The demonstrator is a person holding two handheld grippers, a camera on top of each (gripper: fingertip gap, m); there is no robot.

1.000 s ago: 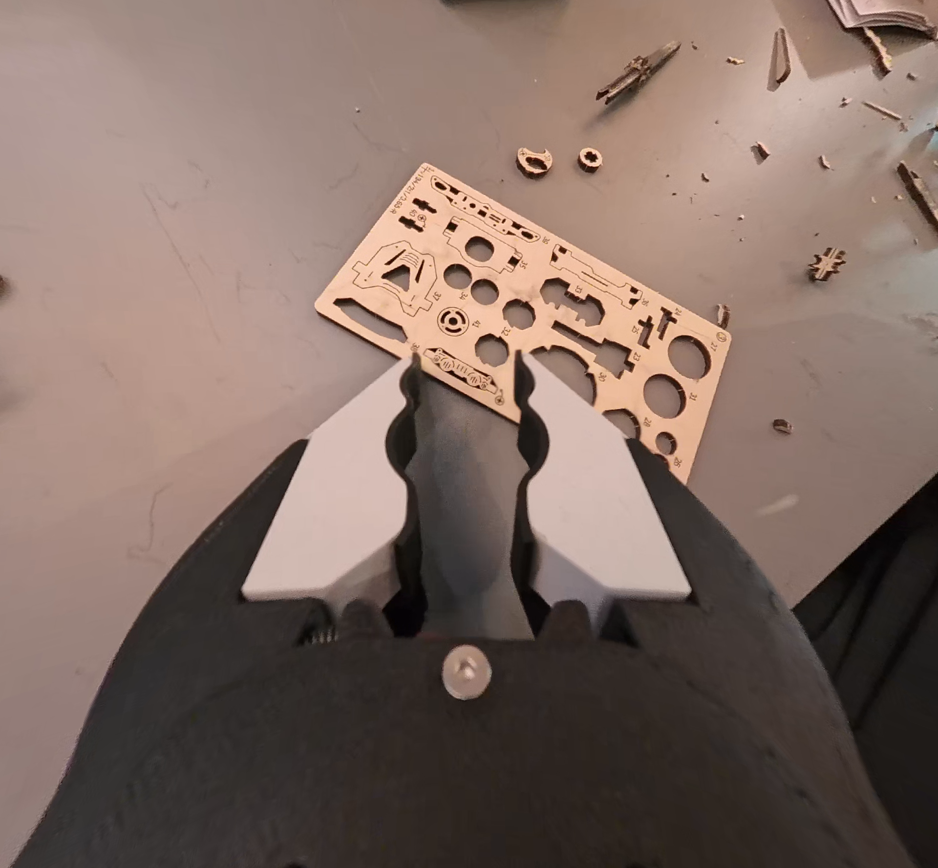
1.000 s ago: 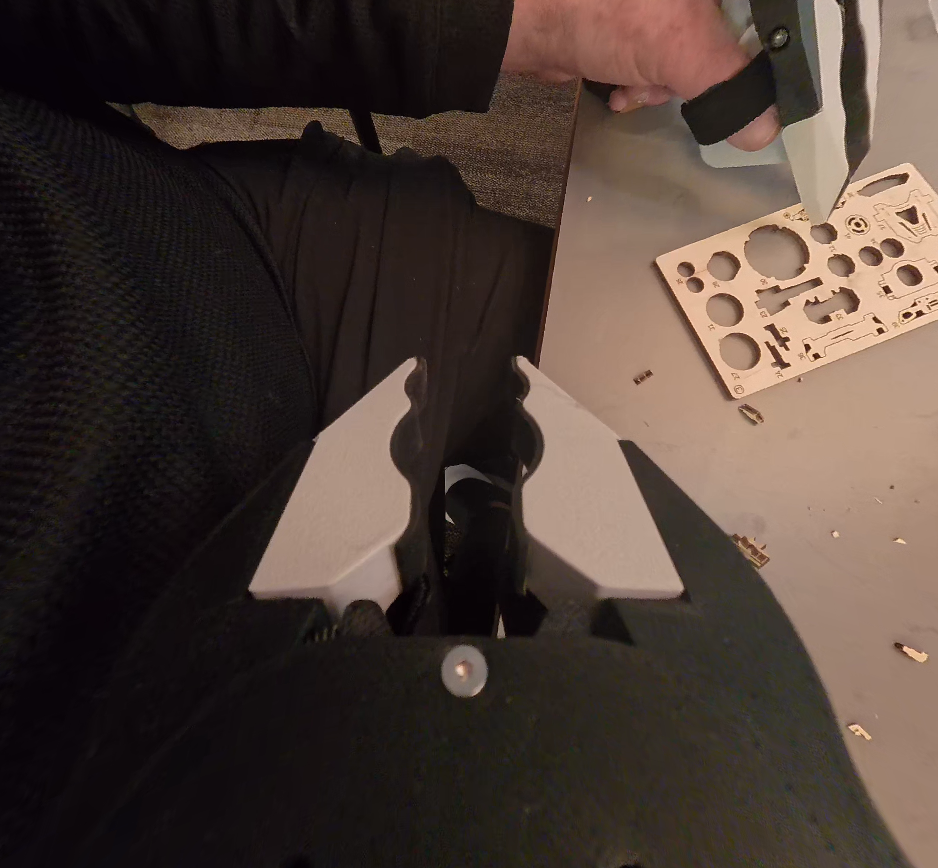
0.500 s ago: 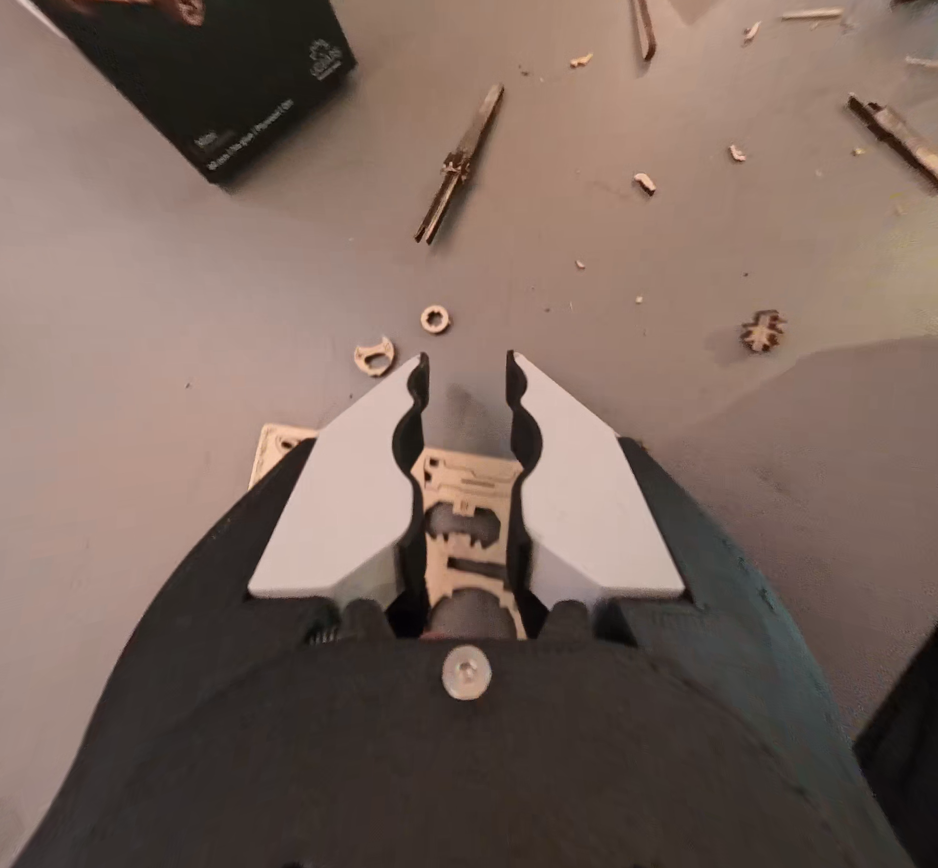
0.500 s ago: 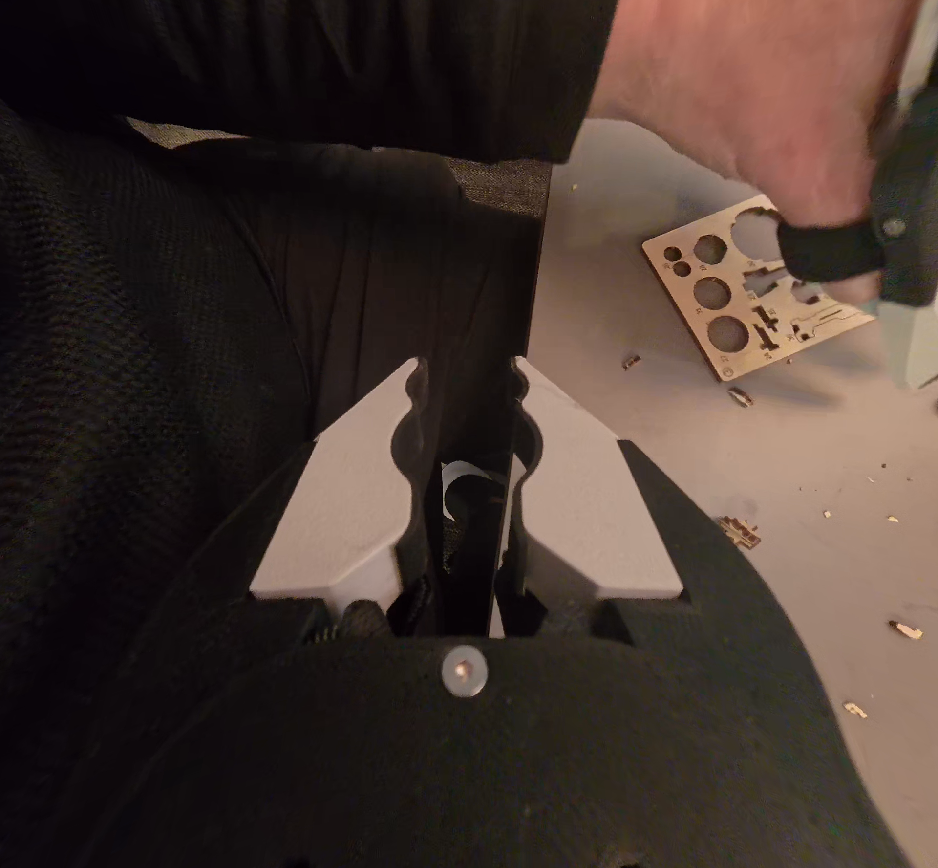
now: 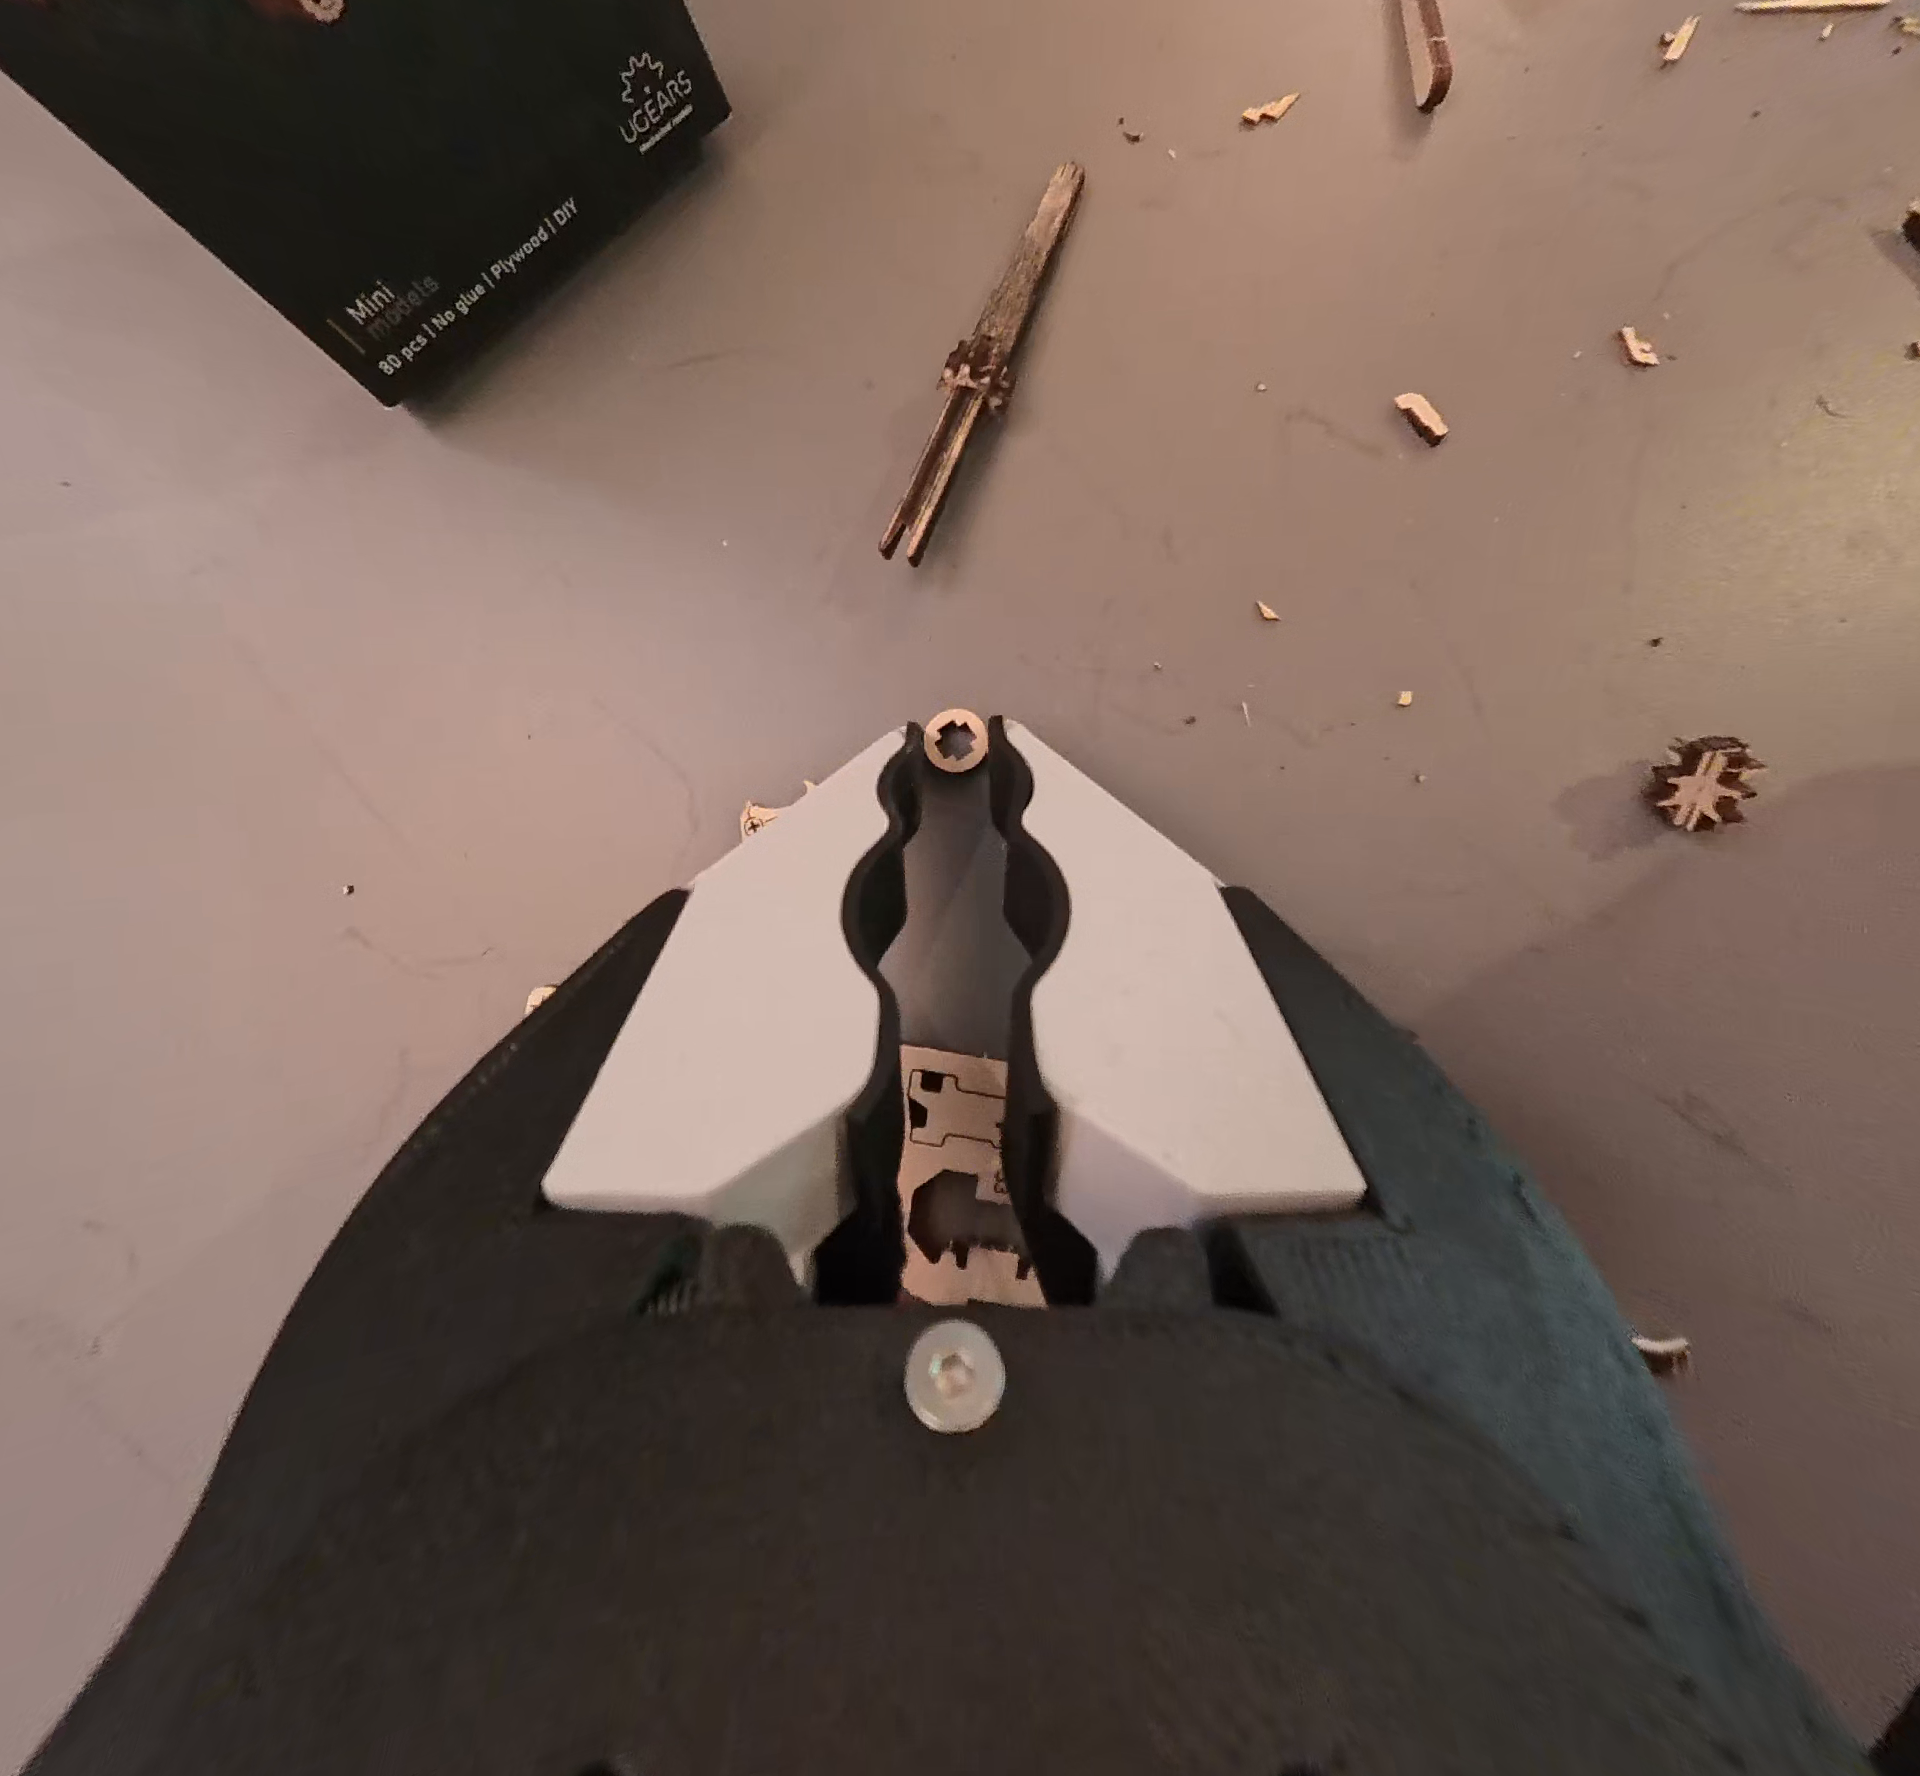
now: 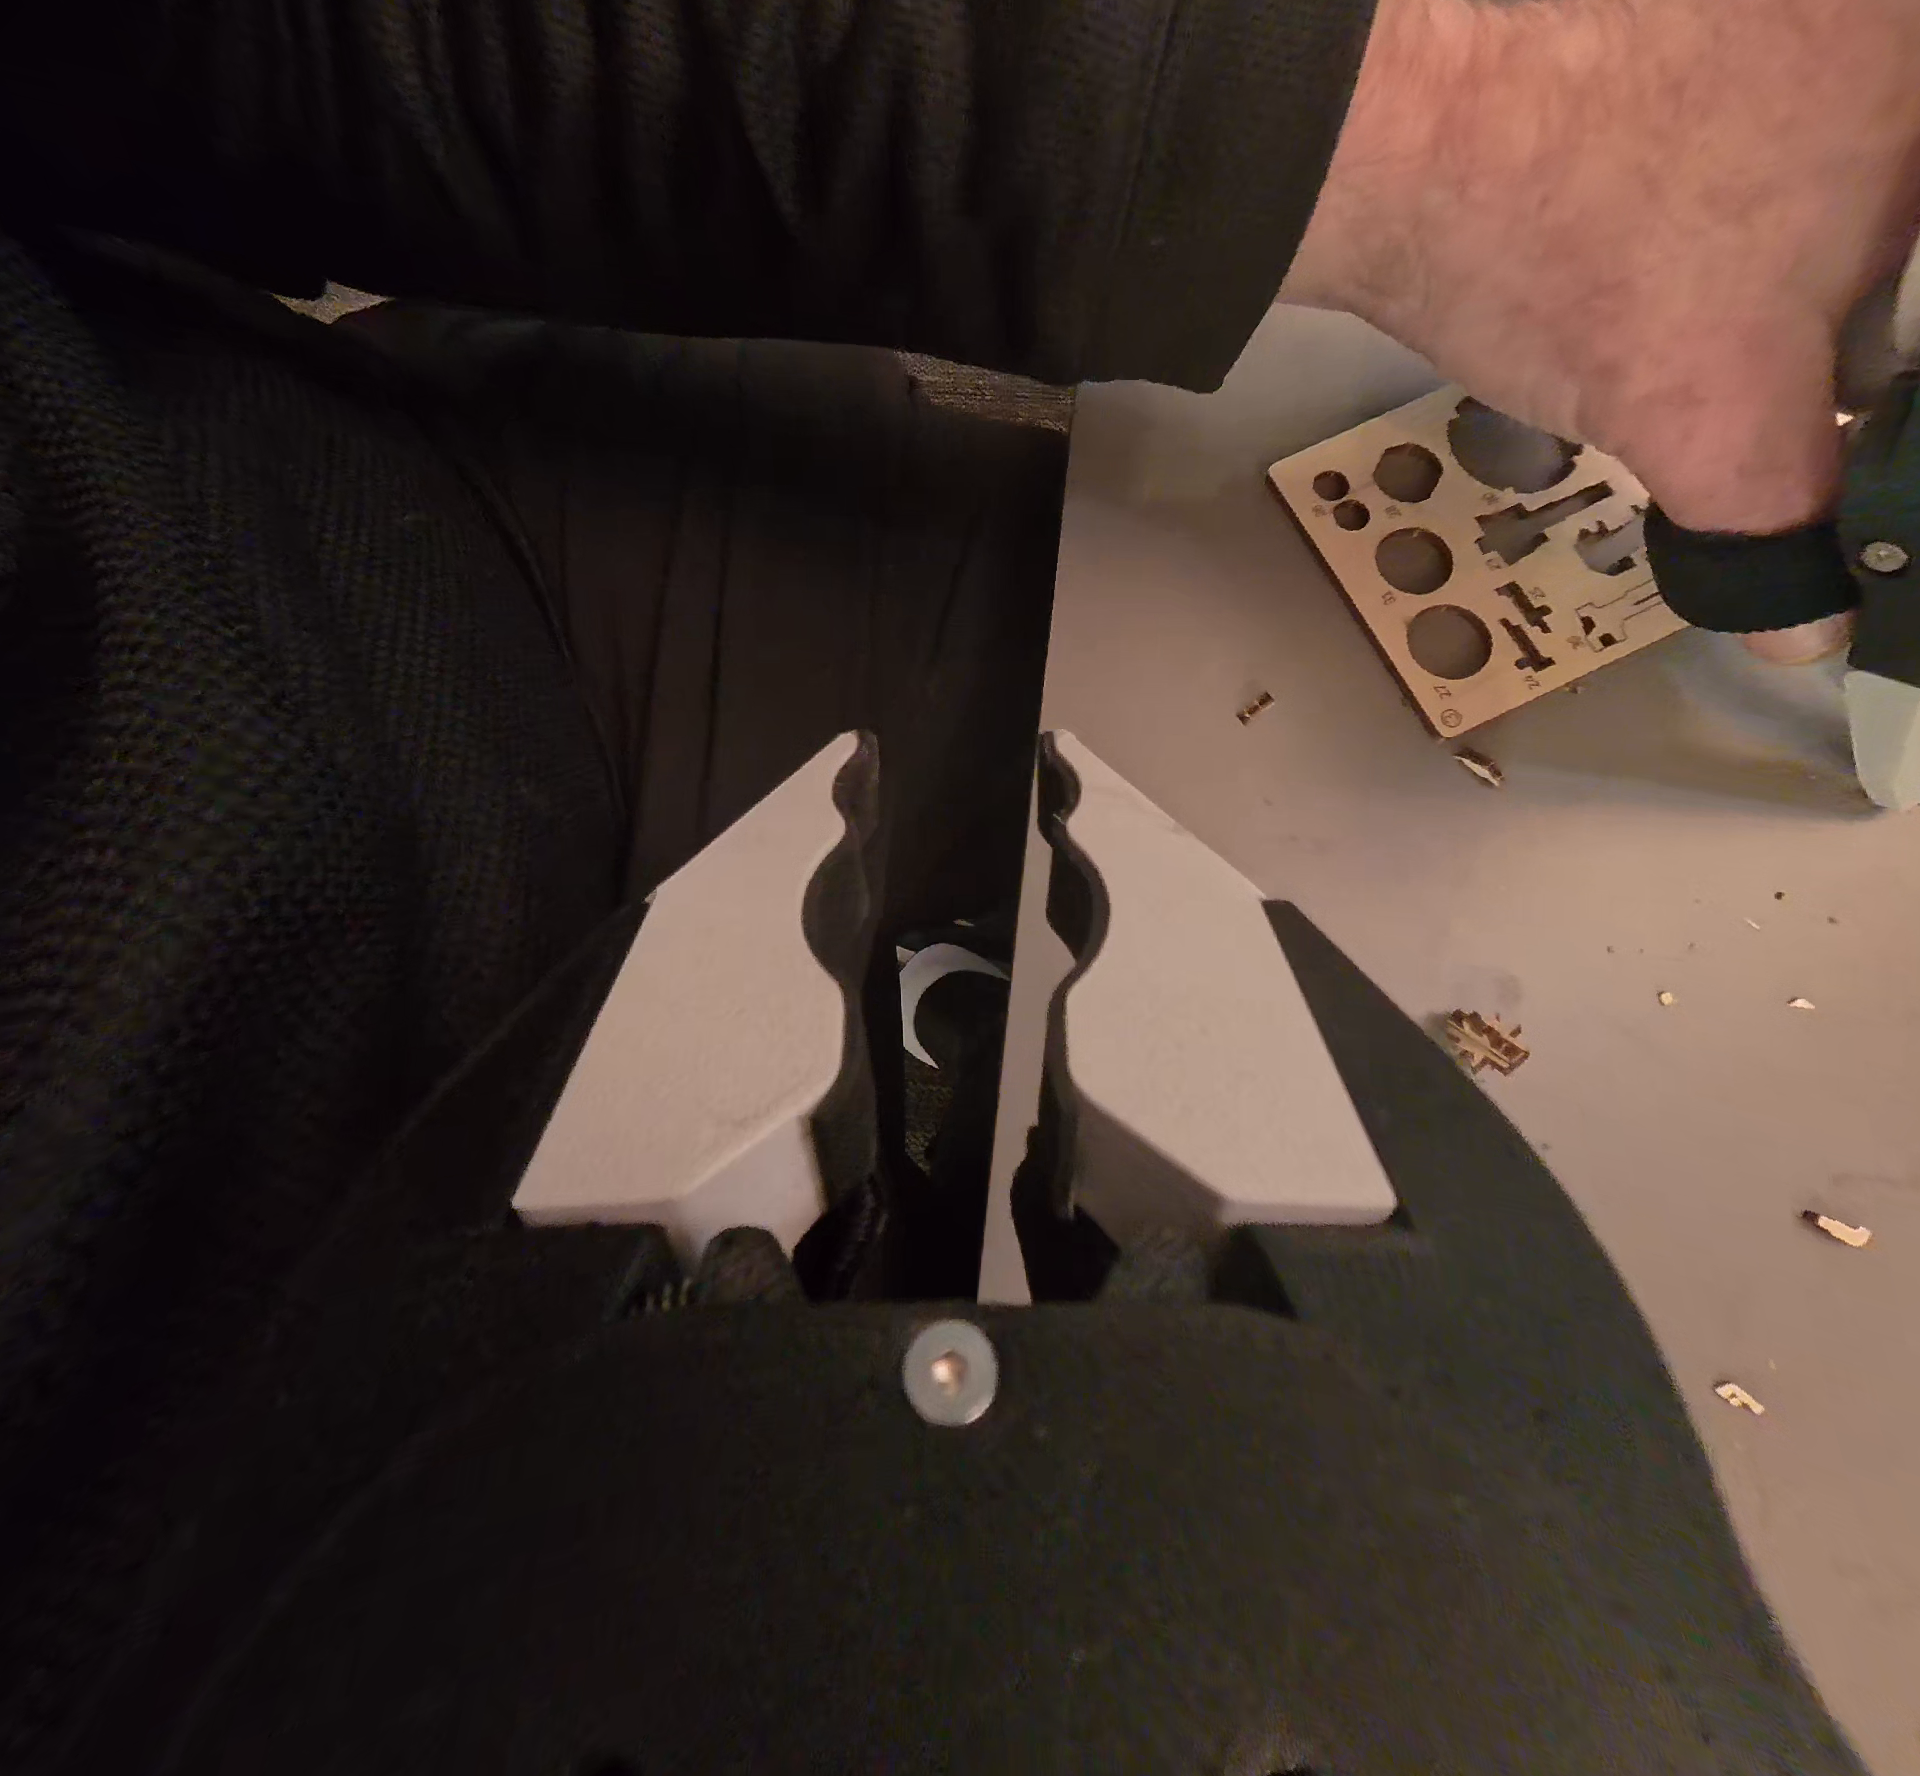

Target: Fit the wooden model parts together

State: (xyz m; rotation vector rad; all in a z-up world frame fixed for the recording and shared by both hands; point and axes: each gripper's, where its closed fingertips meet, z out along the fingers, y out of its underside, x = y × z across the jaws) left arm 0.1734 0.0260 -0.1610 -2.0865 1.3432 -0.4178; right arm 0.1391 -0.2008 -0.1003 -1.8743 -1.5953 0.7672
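Two grippers: both have pale grey fingers on a black body.
Left gripper: its tips sit on either side of a small round wooden ring with a star-shaped hole, which lies on the grey bench. The tips look close against the ring, but I cannot tell if they really press it.
Right gripper: the jaws stand apart and hold nothing. It hangs over the near edge of the bench, half above the person's dark clothing.
Wooden sheet with cut-out holes: it lies near the bench's near edge. The left hand covers a part of it, and in the left wrist view only a strip shows between the fingers.
Long dark wooden assembly: it lies farther in on the bench, well apart from the ring.
Small wooden gear: it is to the right of the ring, apart from it.
Black box with a model picture: it is toward the far left of the bench, cut off by the frame.
Wood scraps: scattered and too small to identify.
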